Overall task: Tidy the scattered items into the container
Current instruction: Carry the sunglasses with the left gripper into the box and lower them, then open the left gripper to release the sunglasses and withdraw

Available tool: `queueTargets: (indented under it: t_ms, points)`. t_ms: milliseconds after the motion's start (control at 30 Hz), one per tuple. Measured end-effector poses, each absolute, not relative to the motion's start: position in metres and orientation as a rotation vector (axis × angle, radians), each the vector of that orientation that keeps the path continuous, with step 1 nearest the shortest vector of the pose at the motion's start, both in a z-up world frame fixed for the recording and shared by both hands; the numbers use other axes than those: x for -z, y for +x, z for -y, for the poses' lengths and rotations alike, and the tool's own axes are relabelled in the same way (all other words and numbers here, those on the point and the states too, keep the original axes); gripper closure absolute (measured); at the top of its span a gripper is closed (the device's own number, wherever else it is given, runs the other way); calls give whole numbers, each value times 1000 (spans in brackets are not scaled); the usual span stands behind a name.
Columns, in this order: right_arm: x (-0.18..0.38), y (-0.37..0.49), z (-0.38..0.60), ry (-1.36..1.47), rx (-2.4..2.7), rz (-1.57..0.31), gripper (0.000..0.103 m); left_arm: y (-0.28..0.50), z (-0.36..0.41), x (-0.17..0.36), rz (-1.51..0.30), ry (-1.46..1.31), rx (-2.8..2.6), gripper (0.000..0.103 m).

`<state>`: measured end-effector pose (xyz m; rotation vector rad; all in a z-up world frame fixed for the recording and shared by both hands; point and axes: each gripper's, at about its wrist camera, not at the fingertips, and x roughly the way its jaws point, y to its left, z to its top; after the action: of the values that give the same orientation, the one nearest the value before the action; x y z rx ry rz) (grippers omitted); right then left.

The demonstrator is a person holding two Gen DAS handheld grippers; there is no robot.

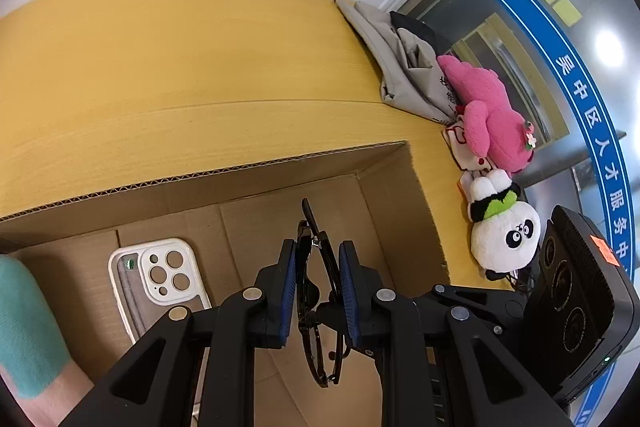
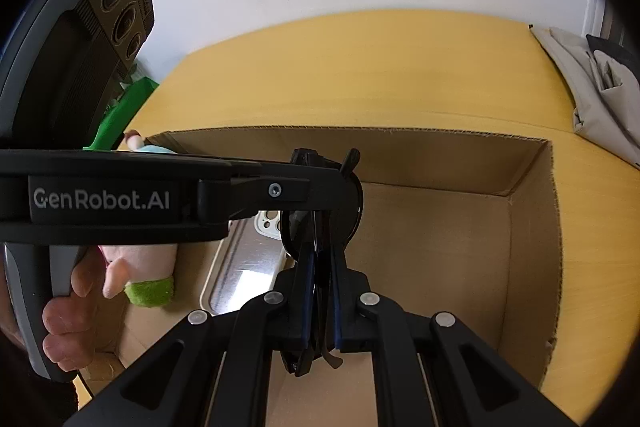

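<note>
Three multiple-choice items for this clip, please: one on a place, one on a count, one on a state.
1. Where does the phone case lie?
A. on the table
B. inside the cardboard box
C. in a gripper

2. In the left wrist view, how many plush toys lie on the table outside the box?
A. none
B. two
C. four

3. What state are the black glasses in?
A. folded and clamped by both grippers
B. lying loose on the box floor
C. resting on the table

Key:
1 B: the phone case lies flat on the floor of the cardboard box.
2 B: a pink plush and a panda plush lie on the table.
3 A: the black glasses sit between the pads of the left gripper and the right gripper.
</note>
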<state>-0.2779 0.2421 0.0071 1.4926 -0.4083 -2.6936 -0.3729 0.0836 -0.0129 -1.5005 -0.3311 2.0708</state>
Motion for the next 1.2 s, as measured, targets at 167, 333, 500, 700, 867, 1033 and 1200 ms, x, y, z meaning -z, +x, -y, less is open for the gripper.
queueTargets:
  t_ms: [167, 333, 500, 700, 867, 1033, 1200]
  points:
    - [3, -281, -239, 1562, 2673, 414, 96, -380, -85, 27, 339, -1523, -2050, 82]
    - [17, -285, -244, 1614, 2648, 462, 97, -388, -86, 42, 353, -1565, -2036, 81]
    - [27, -288, -247, 1623, 2632, 517, 97, -397, -84, 59, 366, -1604, -2035, 79]
    - [35, -299, -249, 1628, 2620, 558, 96, -402, -82, 72, 357, -1637, -2050, 76]
    - [39, -299, -244, 1625, 2610, 569, 96, -402, -80, 77, 355, -1647, -2065, 69]
    - [37, -292, -243, 1585, 2610, 619, 91, -401, -73, 67, 398, -1592, -2091, 34]
    - [21, -279, -241, 1520, 2626, 642, 66, -394, -67, 49, 404, -1548, -2128, 30]
